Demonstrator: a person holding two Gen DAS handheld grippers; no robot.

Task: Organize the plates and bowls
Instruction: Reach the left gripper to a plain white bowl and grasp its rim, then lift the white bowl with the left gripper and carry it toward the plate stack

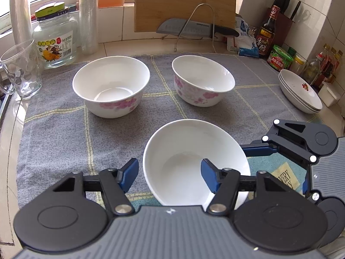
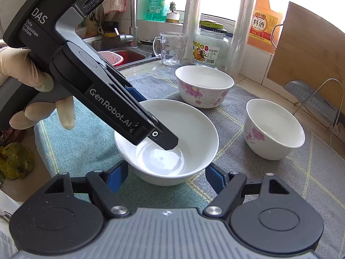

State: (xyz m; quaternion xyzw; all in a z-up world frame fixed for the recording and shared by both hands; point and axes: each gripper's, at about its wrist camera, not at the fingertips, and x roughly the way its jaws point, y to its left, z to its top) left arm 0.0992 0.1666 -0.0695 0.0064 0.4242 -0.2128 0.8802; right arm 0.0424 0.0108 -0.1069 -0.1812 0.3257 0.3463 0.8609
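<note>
Keeps plain bowl (image 2: 172, 129) on cloth (image 2: 269, 172), before two flowered bowls (image 2: 203, 86). Clamps its sides with right gripper (image 2: 166, 177). Straddles its wall with left gripper (image 1: 170, 172) (one finger inside, one outside); cannot tell whether gripping.

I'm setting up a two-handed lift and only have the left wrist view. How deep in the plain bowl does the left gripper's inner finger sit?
Observer: In the right wrist view that finger of the left gripper slants down inside the bowl, with its tip low, near the floor.
Operator: And the right gripper? I only see it side-on.
Observer: The right gripper has its pads flanking the bowl low on the outside, one on each side. I cannot tell if they touch.
Operator: What lies past the mug?
Observer: Beyond the mug there is a sink with a tap.
</note>
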